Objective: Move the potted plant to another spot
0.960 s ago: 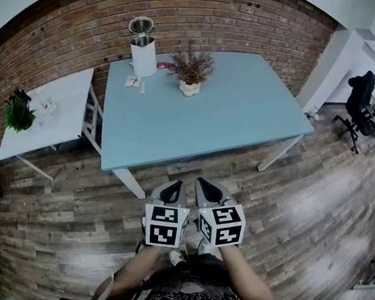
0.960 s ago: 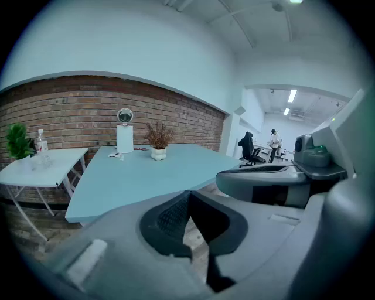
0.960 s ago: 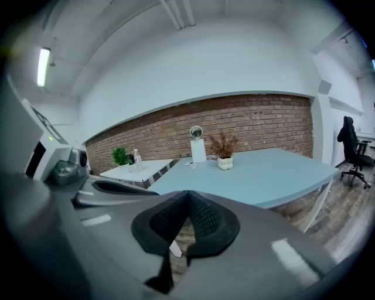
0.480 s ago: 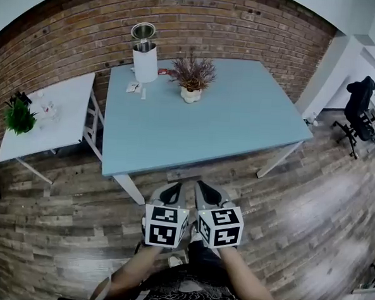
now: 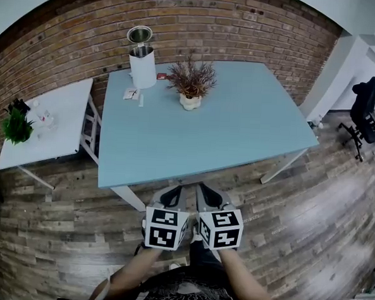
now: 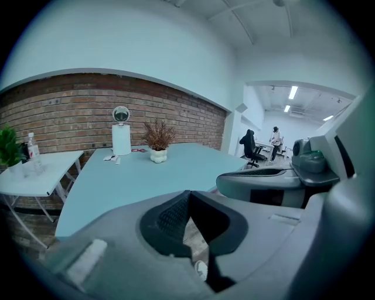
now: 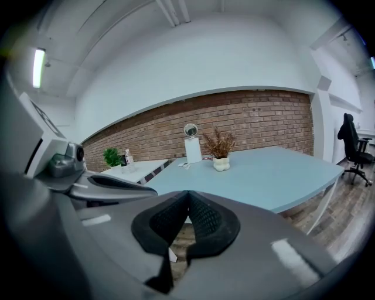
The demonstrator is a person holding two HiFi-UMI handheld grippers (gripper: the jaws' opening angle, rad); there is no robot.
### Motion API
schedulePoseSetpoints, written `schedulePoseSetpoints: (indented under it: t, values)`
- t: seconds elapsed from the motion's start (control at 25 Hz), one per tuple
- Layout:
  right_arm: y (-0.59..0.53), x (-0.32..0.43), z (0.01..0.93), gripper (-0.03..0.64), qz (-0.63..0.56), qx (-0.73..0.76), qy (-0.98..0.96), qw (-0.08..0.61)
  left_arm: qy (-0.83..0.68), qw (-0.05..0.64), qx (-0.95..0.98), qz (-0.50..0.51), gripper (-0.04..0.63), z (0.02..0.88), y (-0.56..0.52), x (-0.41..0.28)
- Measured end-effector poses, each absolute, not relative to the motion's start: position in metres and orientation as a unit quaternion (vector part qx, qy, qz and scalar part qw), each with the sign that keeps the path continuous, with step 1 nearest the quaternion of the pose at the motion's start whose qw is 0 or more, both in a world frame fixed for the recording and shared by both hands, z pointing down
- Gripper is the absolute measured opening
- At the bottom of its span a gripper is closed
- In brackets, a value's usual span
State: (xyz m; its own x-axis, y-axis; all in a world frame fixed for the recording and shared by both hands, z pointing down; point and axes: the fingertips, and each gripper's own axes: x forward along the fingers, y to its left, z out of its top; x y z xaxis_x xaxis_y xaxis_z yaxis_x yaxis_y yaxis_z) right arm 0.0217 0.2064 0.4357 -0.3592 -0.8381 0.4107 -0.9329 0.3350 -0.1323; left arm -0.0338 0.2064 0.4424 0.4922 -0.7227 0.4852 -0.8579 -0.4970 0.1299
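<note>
L gripper (image 5: 171,191) & R gripper (image 5: 205,189) side by side, low before the body, tipped slightly down, forearms angled inward. Both jaws pressed together, nothing betw. Dried potted plant (image 5: 191,84) sits on blue table (image 5: 239,137), far side, near white canister (image 5: 142,64), well apart from grippers.

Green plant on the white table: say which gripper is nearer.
Left. The left gripper hangs over the floor, well right of the green plant; the right gripper sits farther right.
</note>
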Motion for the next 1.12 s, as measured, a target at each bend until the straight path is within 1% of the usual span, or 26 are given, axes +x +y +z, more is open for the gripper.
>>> schedulePoseSetpoints:
  t: [0.6, 1.12]
  values:
    - [0.087, 0.058, 0.446, 0.006, 0.173, 0.53, -0.816, 0.15, -0.49, 0.192, 0.828, 0.193, -0.003, 0.453, 0.09, 0.0]
    - [-0.011, 0.078, 0.453, 0.012, 0.16, 0.503, -0.832, 0.168, -0.529, 0.199, 0.8, 0.203, -0.003, 0.468, 0.003, 0.013]
